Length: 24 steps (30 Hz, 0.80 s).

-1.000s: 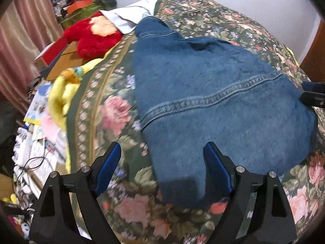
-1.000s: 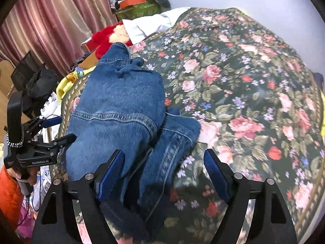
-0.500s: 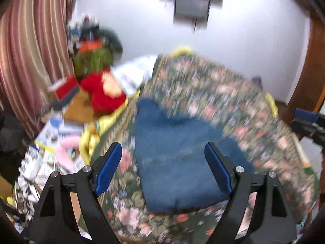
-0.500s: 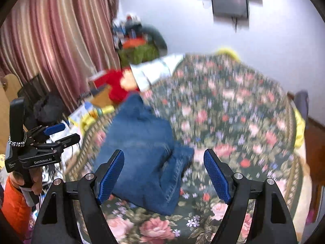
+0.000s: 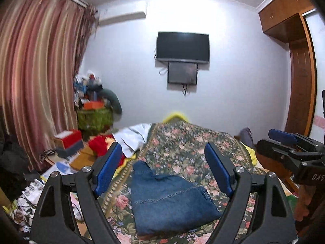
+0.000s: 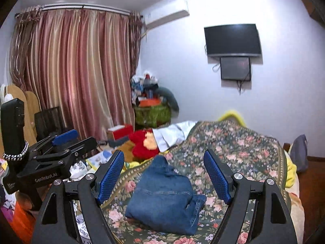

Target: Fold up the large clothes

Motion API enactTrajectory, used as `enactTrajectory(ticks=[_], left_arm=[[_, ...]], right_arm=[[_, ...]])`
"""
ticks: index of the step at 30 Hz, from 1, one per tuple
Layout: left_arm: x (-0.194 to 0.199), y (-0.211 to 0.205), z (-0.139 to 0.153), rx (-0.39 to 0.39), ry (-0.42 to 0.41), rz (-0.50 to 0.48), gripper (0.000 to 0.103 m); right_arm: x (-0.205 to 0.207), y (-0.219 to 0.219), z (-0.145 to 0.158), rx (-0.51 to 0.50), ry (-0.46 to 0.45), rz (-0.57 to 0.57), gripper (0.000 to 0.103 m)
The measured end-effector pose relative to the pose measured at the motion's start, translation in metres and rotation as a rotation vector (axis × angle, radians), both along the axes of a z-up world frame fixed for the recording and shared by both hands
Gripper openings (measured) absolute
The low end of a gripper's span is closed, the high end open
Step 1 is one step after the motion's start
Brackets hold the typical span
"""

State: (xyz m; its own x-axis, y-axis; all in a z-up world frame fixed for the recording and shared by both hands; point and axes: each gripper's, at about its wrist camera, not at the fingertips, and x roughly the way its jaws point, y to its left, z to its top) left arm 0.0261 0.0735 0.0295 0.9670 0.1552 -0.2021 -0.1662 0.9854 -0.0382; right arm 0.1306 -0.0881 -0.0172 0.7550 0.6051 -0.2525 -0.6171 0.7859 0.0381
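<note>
Left wrist view: the folded blue denim garment (image 5: 170,201) lies flat near the close edge of the bed, on the dark green floral bedspread (image 5: 182,142), a narrower part reaching away toward the far end. The left tongs (image 5: 166,169) hang above it with their 2 blue-padded fingers (image 5: 107,167) spread wide and nothing between them; neither pad touches the denim. At the right edge of this view, the right tongs (image 5: 284,140) show from the side, held clear of the bed.

In the right wrist view the same garment (image 6: 162,195) sits as a compact bundle, its folded seam edge on the right. The right tongs (image 6: 163,174) are likewise wide apart and empty, and the left tongs (image 6: 65,140) appear at the left, gripped by a hand (image 6: 30,195).

Beside the bed, a red plush toy (image 6: 144,144) lies next to a white cloth (image 6: 172,134). A striped pink curtain (image 6: 77,71) covers the left wall, and a black wall-mounted television (image 6: 232,39) hangs opposite.
</note>
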Motion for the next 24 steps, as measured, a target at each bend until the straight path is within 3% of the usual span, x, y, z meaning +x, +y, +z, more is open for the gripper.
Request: enactTrajectory(ticks=[3, 7, 24], left_arm=[[-0.013, -0.005, 0.001, 0.028, -0.025, 0.018, 0.085], [-0.018, -0.007, 0.000, 0.026, -0.023, 0.017, 0.096], [-0.017, -0.001, -0.012, -0.013, -0.002, 0.011, 0.101]], right_arm=[[-0.013, 0.000, 0.001, 0.013, -0.009, -0.010, 0.080], [-0.024, 0.001, -0.003, 0.015, -0.014, -0.058, 0.102], [-0.027, -0.003, -0.014, 0.012, 0.018, -0.118, 0.103]])
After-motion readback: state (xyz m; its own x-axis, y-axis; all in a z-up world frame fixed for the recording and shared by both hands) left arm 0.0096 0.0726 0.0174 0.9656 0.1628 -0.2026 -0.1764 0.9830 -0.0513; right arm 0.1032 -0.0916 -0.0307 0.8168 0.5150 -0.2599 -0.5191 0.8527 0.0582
